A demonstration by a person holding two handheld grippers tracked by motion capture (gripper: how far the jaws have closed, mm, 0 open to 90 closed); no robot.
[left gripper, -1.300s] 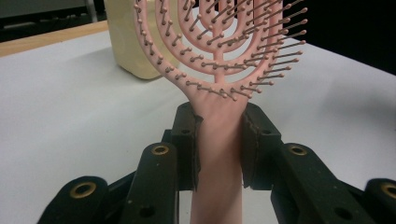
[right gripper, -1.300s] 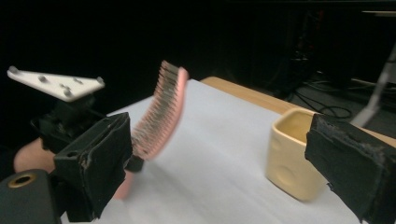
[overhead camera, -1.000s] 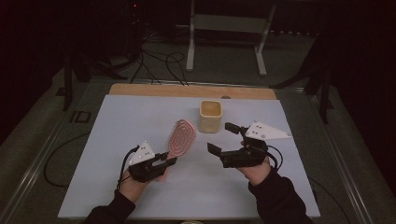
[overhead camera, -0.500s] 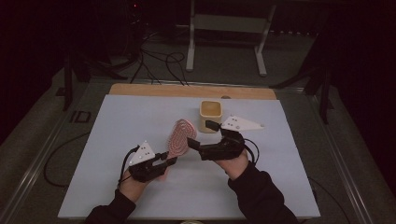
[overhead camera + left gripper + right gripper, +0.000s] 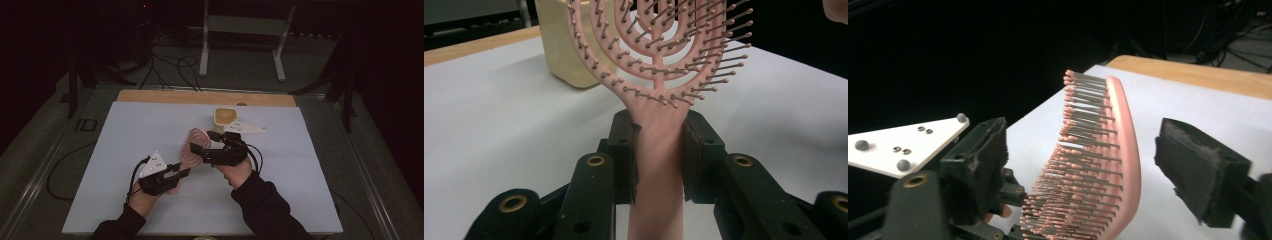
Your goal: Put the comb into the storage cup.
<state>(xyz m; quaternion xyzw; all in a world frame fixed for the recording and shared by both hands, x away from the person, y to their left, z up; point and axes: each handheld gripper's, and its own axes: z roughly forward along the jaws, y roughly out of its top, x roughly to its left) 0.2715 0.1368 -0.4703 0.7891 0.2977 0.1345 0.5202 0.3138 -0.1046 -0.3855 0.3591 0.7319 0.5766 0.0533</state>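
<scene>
A pink hairbrush (image 5: 192, 148) with rows of bristles stands tilted above the white table. My left gripper (image 5: 181, 173) is shut on its handle (image 5: 657, 150), one jaw on each side, and the head (image 5: 659, 45) rises beyond them. My right gripper (image 5: 203, 142) is open and has come in from the right. Its two pads stand on either side of the brush head (image 5: 1100, 165), the left pad (image 5: 982, 160) on the bristle side and the right pad (image 5: 1198, 172) behind the brush's back. Neither pad visibly touches the brush.
A pale yellow cup (image 5: 226, 116) stands on the white table sheet (image 5: 125, 135) just behind the grippers, also seen close behind the brush (image 5: 566, 50). A wooden strip (image 5: 200, 97) runs along the table's far edge. Cables and a stand lie on the floor beyond.
My right gripper has moved left toward the brush, and its open jaws now straddle the brush head. The left gripper and the brush have stayed nearly still.
</scene>
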